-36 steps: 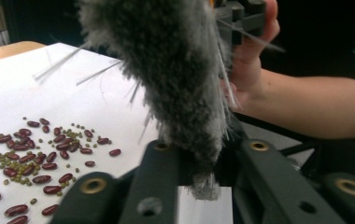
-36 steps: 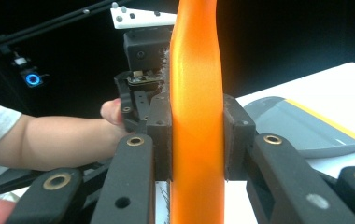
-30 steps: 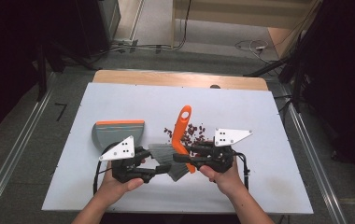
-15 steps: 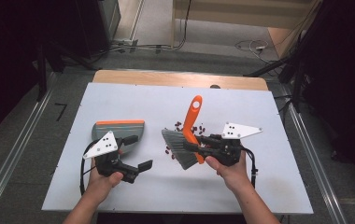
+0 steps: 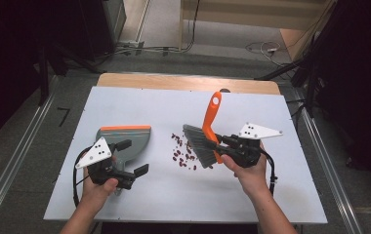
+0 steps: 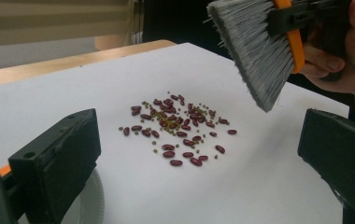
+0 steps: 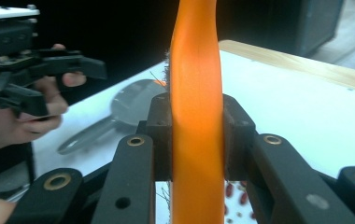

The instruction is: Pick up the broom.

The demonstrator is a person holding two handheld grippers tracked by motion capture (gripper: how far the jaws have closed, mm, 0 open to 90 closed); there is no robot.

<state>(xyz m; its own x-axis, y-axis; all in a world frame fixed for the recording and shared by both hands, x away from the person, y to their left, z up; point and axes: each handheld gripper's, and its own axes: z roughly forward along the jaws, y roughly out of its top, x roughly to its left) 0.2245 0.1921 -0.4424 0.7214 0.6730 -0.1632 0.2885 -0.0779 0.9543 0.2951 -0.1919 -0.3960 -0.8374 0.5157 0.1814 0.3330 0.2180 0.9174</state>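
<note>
A pile of red beans (image 5: 181, 152) mixed with small green ones lies mid-table. My right gripper (image 5: 221, 143) is shut on the orange handle of a hand brush (image 5: 211, 114). The brush's grey bristles (image 5: 199, 142) hang just right of the beans. In the right gripper view the orange handle (image 7: 196, 93) stands upright, pinched between the jaws. My left gripper (image 5: 132, 157) stands open over the front part of a grey dustpan (image 5: 127, 138) with an orange edge. Its view looks between wide jaws at the beans (image 6: 175, 126) and the lifted bristles (image 6: 255, 51).
The white board (image 5: 183, 200) lies on a wooden table (image 5: 183, 81). Metal rails (image 5: 330, 170) run along both sides, and cables lie on the floor behind. Bare board lies in front of the beans. The dustpan (image 7: 129, 102) and the left gripper (image 7: 73, 67) appear beyond the handle.
My left gripper drew away from the brush to the left and now stands open by the dustpan. The right gripper carried the brush to the right of the beans.
</note>
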